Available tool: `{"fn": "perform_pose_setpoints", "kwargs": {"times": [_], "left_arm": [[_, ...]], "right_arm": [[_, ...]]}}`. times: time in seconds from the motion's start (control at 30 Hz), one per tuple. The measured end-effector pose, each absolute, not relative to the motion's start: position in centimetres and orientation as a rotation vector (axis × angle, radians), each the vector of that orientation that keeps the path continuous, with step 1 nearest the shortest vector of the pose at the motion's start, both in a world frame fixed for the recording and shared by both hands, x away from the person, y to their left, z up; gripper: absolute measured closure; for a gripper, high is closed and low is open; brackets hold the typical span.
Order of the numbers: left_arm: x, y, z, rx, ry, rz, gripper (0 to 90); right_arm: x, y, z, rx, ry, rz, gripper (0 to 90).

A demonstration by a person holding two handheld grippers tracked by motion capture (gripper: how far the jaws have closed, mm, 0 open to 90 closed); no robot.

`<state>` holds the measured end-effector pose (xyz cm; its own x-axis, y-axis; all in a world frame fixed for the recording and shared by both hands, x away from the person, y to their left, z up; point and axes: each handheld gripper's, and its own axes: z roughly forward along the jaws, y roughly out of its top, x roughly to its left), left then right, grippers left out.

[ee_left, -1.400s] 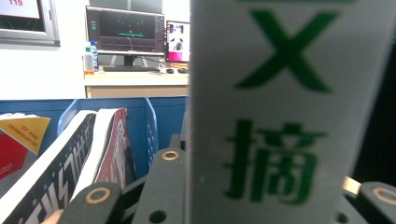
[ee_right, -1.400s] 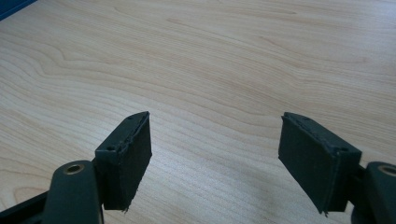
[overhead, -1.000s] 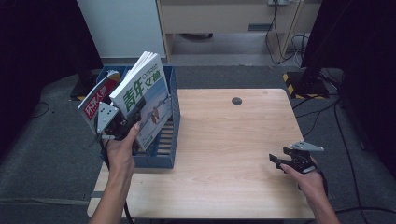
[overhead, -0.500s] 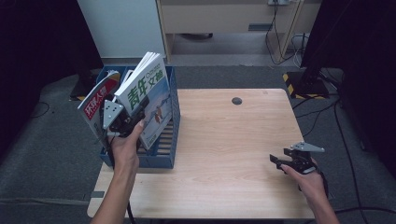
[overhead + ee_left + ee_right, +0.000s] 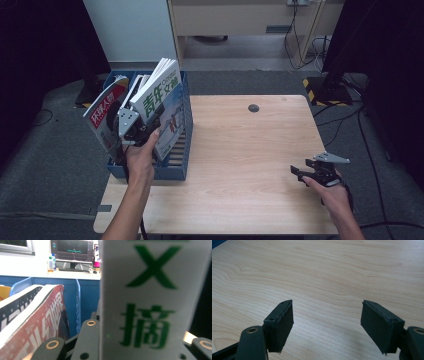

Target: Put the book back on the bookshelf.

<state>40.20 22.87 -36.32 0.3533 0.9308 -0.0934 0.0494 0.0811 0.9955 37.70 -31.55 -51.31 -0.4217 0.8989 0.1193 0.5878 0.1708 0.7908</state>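
A thick magazine with a white and blue cover and green characters (image 5: 162,102) stands tilted, its lower end down inside the blue file box (image 5: 175,167) at the table's left edge. My left gripper (image 5: 142,125) is shut on its spine. In the left gripper view the white spine with green print (image 5: 155,302) sits between the jaws of the left gripper (image 5: 145,345). A red magazine (image 5: 102,112) leans in the same box to its left, and its red cover (image 5: 42,322) is close by. My right gripper (image 5: 300,174) rests open near the table's front right, and the right gripper (image 5: 327,315) has only bare wood between its pads.
The wooden table (image 5: 240,150) has a round dark cable hole (image 5: 254,107) near its far edge. Behind the table are a white panel (image 5: 130,30), a wooden cabinet and cables on grey carpet. A dark stand (image 5: 330,85) sits at the right rear.
My left hand has shifted slightly to the right with the white and blue magazine. The right gripper has stayed still.
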Motion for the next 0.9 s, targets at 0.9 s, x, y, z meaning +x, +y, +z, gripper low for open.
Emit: {"fn": "perform_pose_setpoints", "kwargs": {"times": [0.9], "left_arm": [[41.3,22.3,-38.2,1.327,1.02,0.864,73.6]], "right_arm": [[37.5,-32.0,-51.3,1.424,2.066,1.122,26.5]]}}
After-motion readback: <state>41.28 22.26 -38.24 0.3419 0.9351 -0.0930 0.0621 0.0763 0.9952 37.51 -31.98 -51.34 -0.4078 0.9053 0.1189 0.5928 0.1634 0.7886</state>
